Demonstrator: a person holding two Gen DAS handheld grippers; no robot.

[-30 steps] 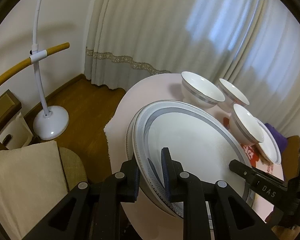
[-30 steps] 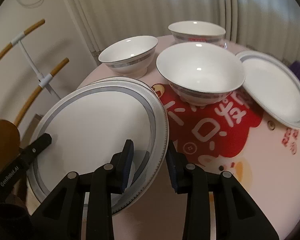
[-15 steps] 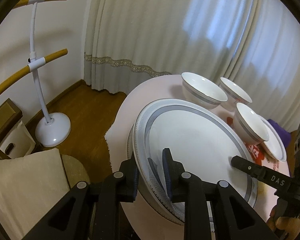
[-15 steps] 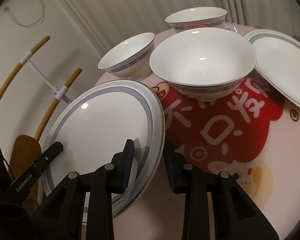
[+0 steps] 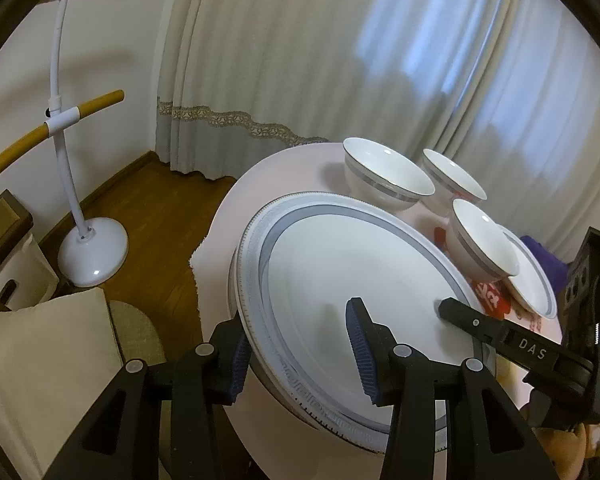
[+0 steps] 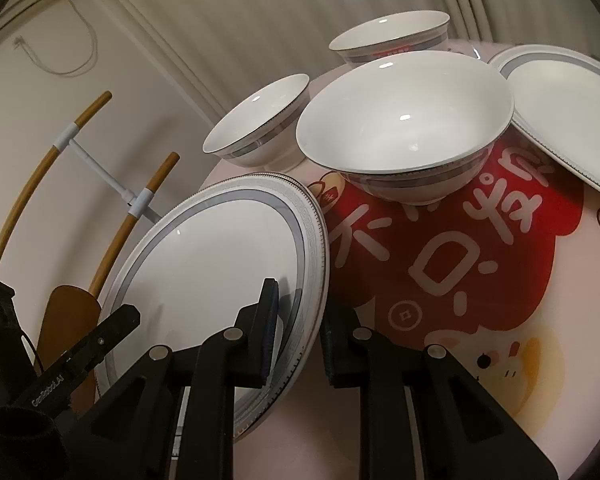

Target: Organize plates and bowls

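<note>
Left tongs (image 5: 300,354) now opening off plate rim (image 5: 260,312); right tongs (image 6: 300,344) closing astride it.

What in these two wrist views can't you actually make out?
- Left wrist view: whether another plate lies under the large plate; the top plate covers it.
- Left wrist view: the small plate is partly hidden by the nearest bowl.
- Right wrist view: whether the right gripper pads press the plate rim; the fingers hide it.
</note>
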